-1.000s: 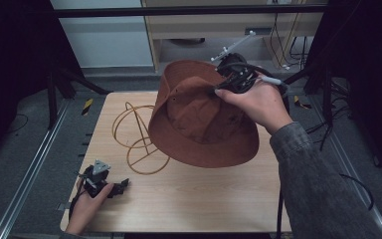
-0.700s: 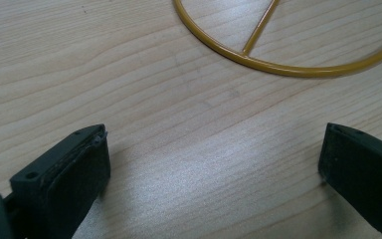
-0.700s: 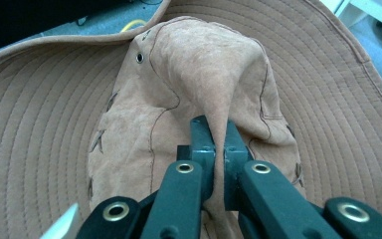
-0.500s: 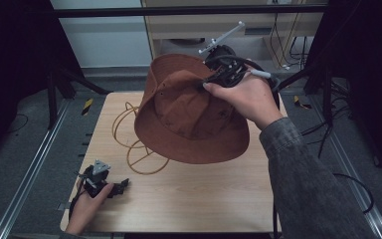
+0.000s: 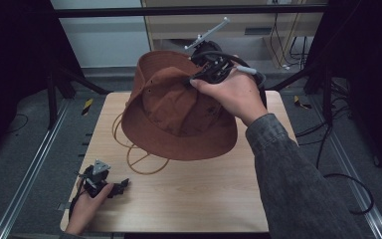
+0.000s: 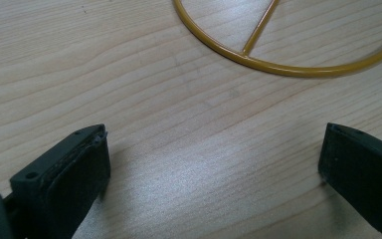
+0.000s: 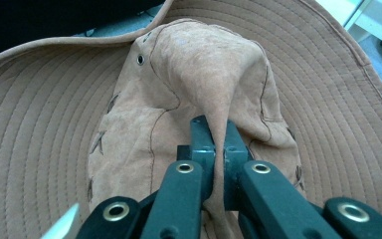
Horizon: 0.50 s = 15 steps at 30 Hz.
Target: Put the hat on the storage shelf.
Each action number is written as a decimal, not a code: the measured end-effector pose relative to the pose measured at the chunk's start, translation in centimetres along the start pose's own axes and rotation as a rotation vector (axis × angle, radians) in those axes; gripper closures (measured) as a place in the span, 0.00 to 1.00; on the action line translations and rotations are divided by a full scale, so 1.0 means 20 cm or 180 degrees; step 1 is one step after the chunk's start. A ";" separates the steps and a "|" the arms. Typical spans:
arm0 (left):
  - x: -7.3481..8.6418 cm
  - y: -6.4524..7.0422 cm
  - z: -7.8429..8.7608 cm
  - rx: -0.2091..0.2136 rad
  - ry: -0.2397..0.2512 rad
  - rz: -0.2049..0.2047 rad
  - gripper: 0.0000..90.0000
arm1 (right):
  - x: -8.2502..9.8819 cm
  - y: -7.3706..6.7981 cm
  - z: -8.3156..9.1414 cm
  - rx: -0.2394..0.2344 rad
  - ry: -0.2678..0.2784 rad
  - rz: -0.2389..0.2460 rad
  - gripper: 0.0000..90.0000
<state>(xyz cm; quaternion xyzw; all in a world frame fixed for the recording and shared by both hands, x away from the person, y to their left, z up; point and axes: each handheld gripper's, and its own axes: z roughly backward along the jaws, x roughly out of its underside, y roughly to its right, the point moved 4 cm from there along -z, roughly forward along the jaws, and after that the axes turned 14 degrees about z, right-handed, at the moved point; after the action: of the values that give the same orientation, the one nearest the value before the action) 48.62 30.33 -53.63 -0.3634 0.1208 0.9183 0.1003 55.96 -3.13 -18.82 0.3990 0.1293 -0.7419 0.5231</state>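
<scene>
Your right gripper (image 5: 206, 74) has its jaws clamped on a pinched fold of the brown hat's (image 5: 176, 112) crown, and over the last second you have carried the hat left and a little higher, tilting it so it now hangs in the air above the yellow wire stand (image 5: 138, 158). That looks like lining up to set it on the stand. Your left gripper (image 5: 110, 185) rests on the worktop (image 5: 204, 199), jaws wide apart, holding nothing.
</scene>
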 end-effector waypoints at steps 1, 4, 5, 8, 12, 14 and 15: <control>0.00 0.00 0.00 -0.0001 0.0000 -0.0004 0.00 | 0.00 0.00 0.00 -0.0004 0.0006 -0.0002 0.99; 0.00 0.00 0.00 -0.0001 0.0000 -0.0004 0.00 | -0.01 -0.01 -0.01 -0.0009 0.0019 0.0009 0.99; 0.00 0.00 0.00 -0.0001 0.0000 -0.0004 0.00 | -0.02 -0.01 -0.01 -0.0011 0.0024 0.0006 0.99; 0.00 0.00 0.00 0.0001 0.0000 0.0001 0.00 | -0.02 -0.01 -0.01 -0.0015 0.0045 0.0004 0.99; 0.00 0.00 0.00 0.0002 0.0000 0.0002 0.00 | -0.04 -0.02 -0.02 -0.0025 0.0072 0.0018 0.99; 0.00 0.00 0.00 -0.0001 0.0001 -0.0002 0.00 | -0.05 -0.03 -0.03 -0.0028 0.0075 0.0015 0.99; 0.00 0.00 0.00 -0.0001 0.0000 -0.0003 0.00 | -0.05 -0.03 -0.03 -0.0031 0.0083 0.0031 0.99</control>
<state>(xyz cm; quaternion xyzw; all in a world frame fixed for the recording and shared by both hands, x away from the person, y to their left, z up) 48.63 30.33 -53.63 -0.3634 0.1205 0.9183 0.1007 55.88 -1.80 -18.57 0.4067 0.1379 -0.7334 0.5269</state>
